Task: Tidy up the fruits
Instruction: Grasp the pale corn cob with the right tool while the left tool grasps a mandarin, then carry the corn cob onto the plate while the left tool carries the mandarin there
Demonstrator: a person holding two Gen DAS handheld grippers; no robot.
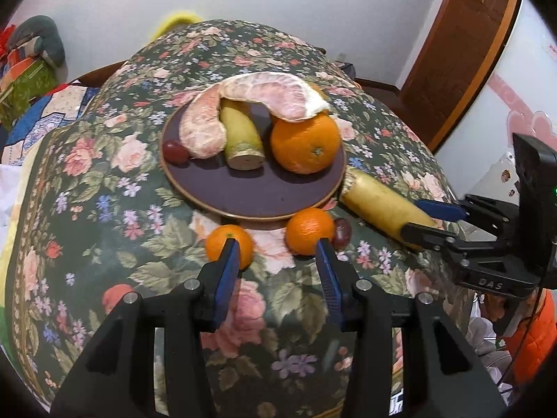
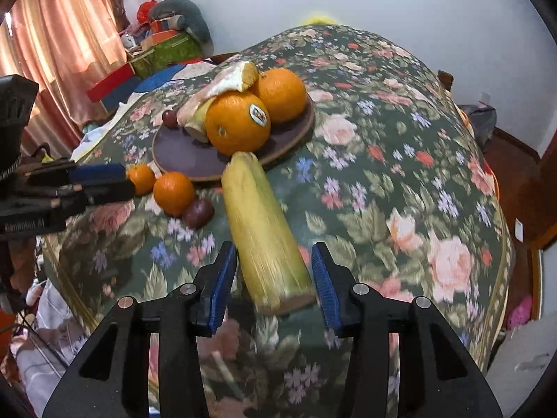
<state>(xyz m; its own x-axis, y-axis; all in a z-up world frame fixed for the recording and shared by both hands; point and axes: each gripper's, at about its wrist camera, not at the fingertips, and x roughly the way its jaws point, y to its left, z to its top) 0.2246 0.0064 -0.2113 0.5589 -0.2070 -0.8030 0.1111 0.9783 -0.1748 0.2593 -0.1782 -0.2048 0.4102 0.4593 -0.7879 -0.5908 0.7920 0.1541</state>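
A dark round plate (image 1: pixel 250 195) (image 2: pixel 181 156) on the floral table holds a big orange (image 1: pixel 304 144) (image 2: pixel 236 127), a second orange (image 2: pixel 282 94), peeled pomelo pieces (image 1: pixel 203 129), a banana half (image 1: pixel 242 142) and a grape (image 1: pixel 174 151). In front of the plate lie two small mandarins (image 1: pixel 222 244) (image 1: pixel 308 230) and a dark grape (image 1: pixel 343 231). A long banana piece (image 1: pixel 379 207) (image 2: pixel 264 230) lies to the plate's right. My left gripper (image 1: pixel 276 257) is open near the mandarins. My right gripper (image 2: pixel 275 259) (image 1: pixel 423 216) is open with a jaw on each side of the banana piece's near end.
The table (image 1: pixel 104 209) wears a dark floral cloth that drops off at its edges. Boxes and bags (image 2: pixel 156 45) are piled at the back left by a pink curtain. A wooden door (image 1: pixel 459 52) stands at the right.
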